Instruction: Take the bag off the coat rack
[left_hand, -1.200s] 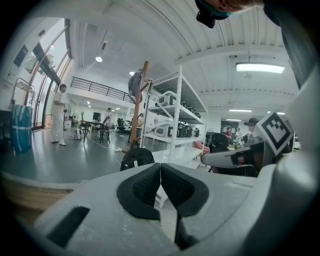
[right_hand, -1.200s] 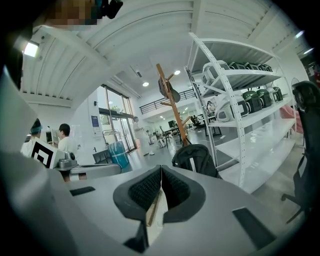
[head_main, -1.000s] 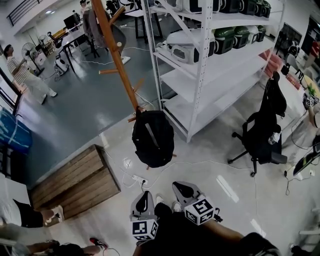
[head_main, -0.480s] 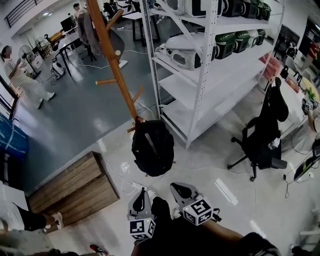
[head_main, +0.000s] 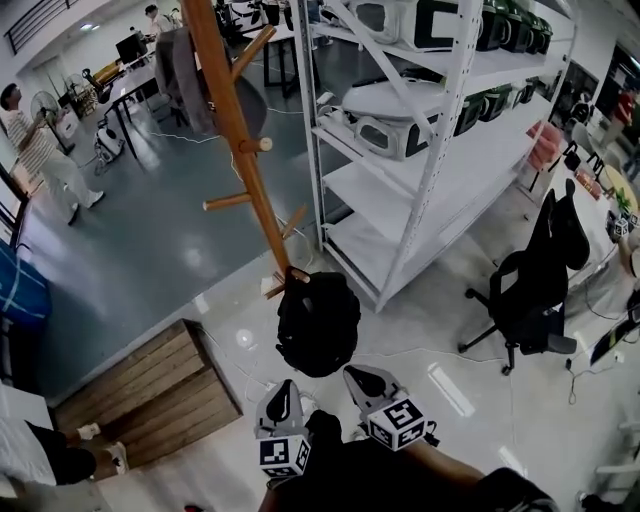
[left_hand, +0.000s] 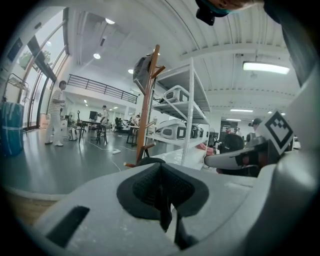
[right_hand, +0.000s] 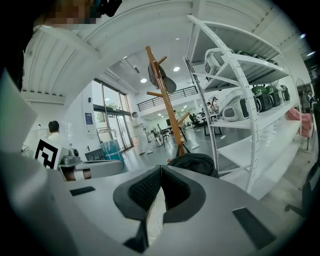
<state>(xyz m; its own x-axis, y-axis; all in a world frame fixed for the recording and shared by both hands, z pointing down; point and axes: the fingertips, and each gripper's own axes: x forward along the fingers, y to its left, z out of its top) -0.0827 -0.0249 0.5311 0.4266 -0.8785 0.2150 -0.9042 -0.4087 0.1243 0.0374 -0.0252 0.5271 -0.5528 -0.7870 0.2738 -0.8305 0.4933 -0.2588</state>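
Observation:
A black bag (head_main: 318, 322) hangs from a low peg of the wooden coat rack (head_main: 236, 130), close to the floor. Both grippers are held low in front of me, pointing at the bag and a short way from it. My left gripper (head_main: 283, 396) is shut with nothing in it, and my right gripper (head_main: 364, 380) beside it is shut and empty too. In the left gripper view only the bag's top (left_hand: 148, 160) shows over the shut jaws (left_hand: 160, 167), with the rack (left_hand: 146, 107) behind. The right gripper view has the bag (right_hand: 195, 163) just beyond the jaws (right_hand: 161, 171).
White metal shelving (head_main: 430, 150) with appliances stands right of the rack. A black office chair (head_main: 535, 285) is further right. A wooden pallet box (head_main: 150, 390) lies at the left, with cables and a power strip (head_main: 262, 385) on the floor. A grey garment (head_main: 185, 65) hangs high on the rack.
I have moved closer to the rack, so the bag now sits nearer to both grippers. The grippers stay shut and side by side.

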